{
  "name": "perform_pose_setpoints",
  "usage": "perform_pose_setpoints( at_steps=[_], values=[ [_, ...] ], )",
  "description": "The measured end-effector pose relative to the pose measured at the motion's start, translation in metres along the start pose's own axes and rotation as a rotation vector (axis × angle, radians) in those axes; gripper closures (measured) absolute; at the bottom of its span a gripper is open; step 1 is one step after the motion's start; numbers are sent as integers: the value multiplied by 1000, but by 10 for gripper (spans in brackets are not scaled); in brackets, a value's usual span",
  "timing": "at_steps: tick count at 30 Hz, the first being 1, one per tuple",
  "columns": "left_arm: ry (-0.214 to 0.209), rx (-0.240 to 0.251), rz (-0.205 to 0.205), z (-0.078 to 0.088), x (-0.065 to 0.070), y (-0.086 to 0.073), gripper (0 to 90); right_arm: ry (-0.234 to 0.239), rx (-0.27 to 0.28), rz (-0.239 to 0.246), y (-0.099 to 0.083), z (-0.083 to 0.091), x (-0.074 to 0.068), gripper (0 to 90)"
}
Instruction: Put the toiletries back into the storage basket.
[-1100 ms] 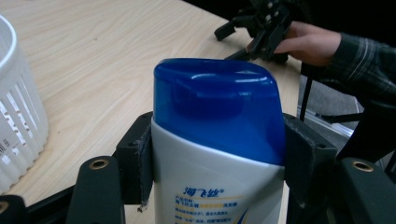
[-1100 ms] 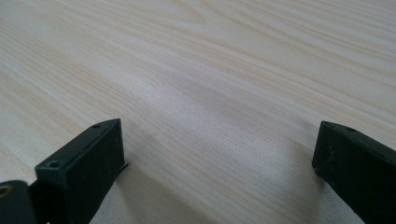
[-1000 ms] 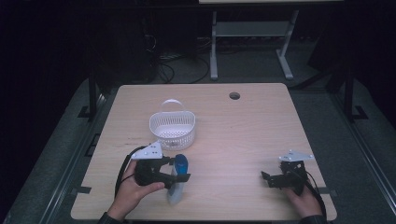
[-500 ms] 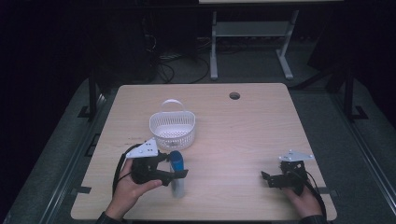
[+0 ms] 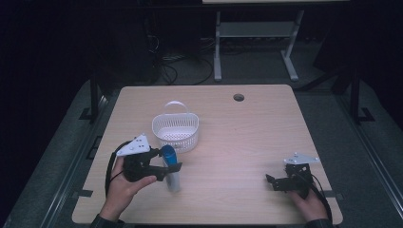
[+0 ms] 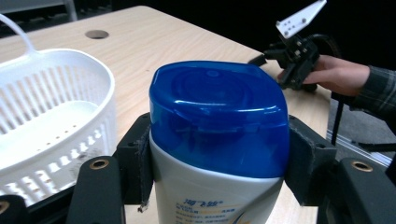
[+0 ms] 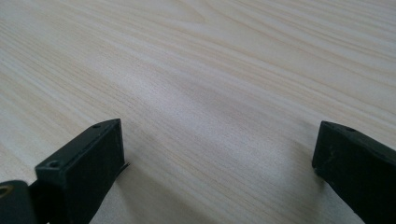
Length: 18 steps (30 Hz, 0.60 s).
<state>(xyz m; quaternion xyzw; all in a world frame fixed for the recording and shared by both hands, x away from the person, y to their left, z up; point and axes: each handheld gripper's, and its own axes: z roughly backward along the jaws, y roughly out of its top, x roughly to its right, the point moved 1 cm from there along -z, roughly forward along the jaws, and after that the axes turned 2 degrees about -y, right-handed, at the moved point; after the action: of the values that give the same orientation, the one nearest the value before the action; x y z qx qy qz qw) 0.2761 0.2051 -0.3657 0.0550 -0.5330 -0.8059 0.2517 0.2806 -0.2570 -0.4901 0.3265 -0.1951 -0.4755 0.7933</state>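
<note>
From my seat I see the left gripper (image 5: pixel 167 167) near the table's (image 5: pixel 247 137) near-left corner, its two black jaws clamped on either side of a bottle (image 5: pixel 170 167), just under the blue cap (image 6: pixel 217 114) (the left gripper view puts this right in front of me, the jaw pads pressed against the pale body where it meets the cap). The bottle has a whitish body with small printed characters low on its front that I cannot read. In the high view it stands roughly upright in the grip; whether its base touches the surface I cannot tell. The person's left hand (image 5: pixel 124 183) wraps the gripper from the near edge. Just beyond the bottle, toward the middle of the left half of the surface, sits a white slotted basket (image 5: pixel 175 131) with a thin arched handle, nothing in it that I can see; the bottle is just beside its near wall but apart from it. A round hole (image 5: pixel 238 97) marks the surface close to the far edge. Toward the near-right corner my right gripper (image 5: pixel 274 181) lies low over bare wood in the right hand (image 5: pixel 309 204), jaws spread wide with nothing between them.
</note>
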Motion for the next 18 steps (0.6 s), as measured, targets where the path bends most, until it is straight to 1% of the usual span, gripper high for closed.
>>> perform_pose_setpoints(
  at_steps=[3,13,18],
  values=[
    [18,7,-1,5,-4,2,357,0,-1,0,0,0,0,17],
    [59,20,9,14,-15,6,358,0,-1,1,0,0,0,17],
    [83,20,4,18,-20,8,358,0,-1,0,0,0,0,17]
  ],
)
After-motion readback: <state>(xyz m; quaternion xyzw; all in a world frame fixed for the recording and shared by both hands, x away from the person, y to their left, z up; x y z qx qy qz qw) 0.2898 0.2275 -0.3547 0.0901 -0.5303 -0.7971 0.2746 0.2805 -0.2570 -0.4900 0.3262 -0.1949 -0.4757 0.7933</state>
